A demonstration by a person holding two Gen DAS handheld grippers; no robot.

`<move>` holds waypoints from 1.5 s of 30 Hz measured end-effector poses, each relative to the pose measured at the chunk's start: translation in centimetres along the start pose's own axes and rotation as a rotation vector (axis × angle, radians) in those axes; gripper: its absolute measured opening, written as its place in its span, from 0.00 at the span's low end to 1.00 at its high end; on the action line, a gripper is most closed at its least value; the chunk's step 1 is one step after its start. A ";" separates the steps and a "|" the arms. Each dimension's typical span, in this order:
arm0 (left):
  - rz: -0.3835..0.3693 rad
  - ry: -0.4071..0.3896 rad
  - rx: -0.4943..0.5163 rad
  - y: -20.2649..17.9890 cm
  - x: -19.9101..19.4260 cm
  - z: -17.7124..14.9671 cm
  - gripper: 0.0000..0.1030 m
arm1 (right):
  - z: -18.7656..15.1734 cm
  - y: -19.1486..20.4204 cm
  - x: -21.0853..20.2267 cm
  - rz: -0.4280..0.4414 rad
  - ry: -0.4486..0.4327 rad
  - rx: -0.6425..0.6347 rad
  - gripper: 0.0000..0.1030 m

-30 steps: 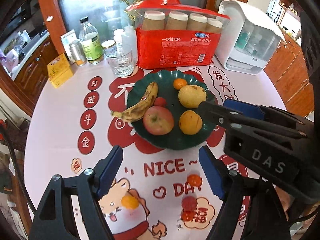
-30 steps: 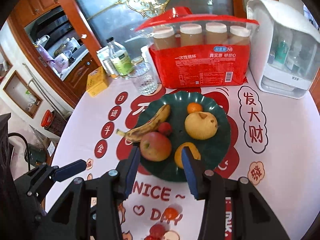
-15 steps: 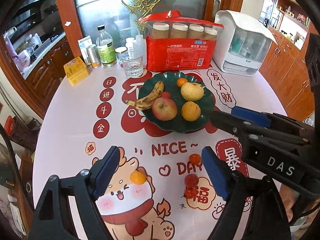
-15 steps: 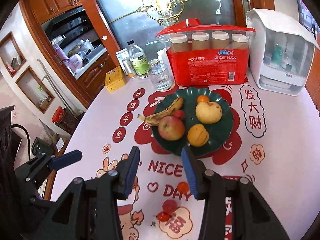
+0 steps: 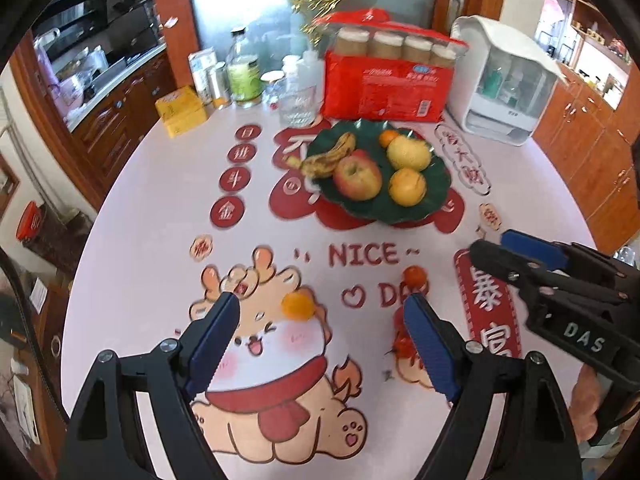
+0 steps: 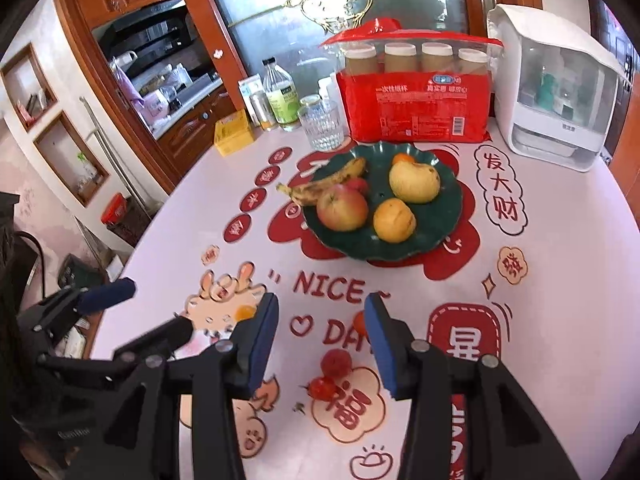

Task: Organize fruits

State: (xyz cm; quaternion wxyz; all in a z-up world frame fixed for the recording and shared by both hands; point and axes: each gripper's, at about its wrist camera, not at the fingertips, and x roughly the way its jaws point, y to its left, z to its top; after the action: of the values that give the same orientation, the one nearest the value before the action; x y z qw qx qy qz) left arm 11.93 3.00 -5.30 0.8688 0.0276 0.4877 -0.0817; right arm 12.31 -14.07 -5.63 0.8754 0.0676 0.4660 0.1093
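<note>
Your left gripper hangs empty over the table, its fingers just widened, a small orange fruit below them. Your right gripper is also empty, fingers narrowly apart above two red fruits. The green plate of fruit sits beyond.

a round table under a pale cloth printed with red characters and a cartoon animal fills the ground beyond the fingers. far ahead of the fingertips stands a frosted glass door with gilt scrollwork in a reddish wood frame. left of the fingers, wooden cabinets and a dark range hood; right of them, more wooden cabinets. bright daylight.
</note>
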 end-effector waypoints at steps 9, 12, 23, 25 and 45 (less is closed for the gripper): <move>-0.027 0.066 -0.050 0.8 3.7 -3.8 0.81 | -3.8 -1.2 2.5 -0.023 0.066 0.014 0.44; -0.055 0.084 -0.044 0.0 4.9 -5.0 0.81 | -4.8 -1.7 3.4 -0.024 0.089 0.027 0.44; -0.102 0.151 0.009 -3.8 9.5 -7.9 0.81 | -7.3 -2.8 6.1 -0.022 0.145 0.075 0.44; -0.113 0.157 0.000 -4.1 10.1 -8.0 0.81 | -7.5 -3.1 6.3 -0.020 0.150 0.090 0.44; -0.221 0.162 -0.008 -6.8 13.1 -6.8 0.49 | -8.1 -6.0 6.3 -0.021 0.140 0.192 0.44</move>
State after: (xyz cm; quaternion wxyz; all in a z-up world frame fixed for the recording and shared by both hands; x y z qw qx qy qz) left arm 11.70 -4.38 -19.83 0.8122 -0.0231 0.5567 -0.1727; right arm 9.79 -18.13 -16.50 0.8314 0.1386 0.5348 0.0596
